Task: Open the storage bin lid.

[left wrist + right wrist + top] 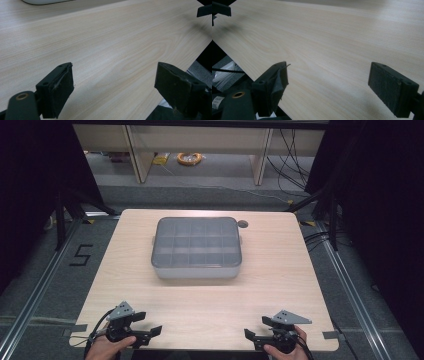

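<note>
You hold both tools at the near edge of the pale wooden counter (pixel 210 310), left gripper (pixel 150 330) and right gripper (pixel 252 336) each with jaws wide apart and nothing between them. The grey plastic compartment box with its clear lid (pixel 196 247) sits closed at mid-counter, well apart from both. By the look of it, nothing is started: the reach and the lid are all ahead.
</note>
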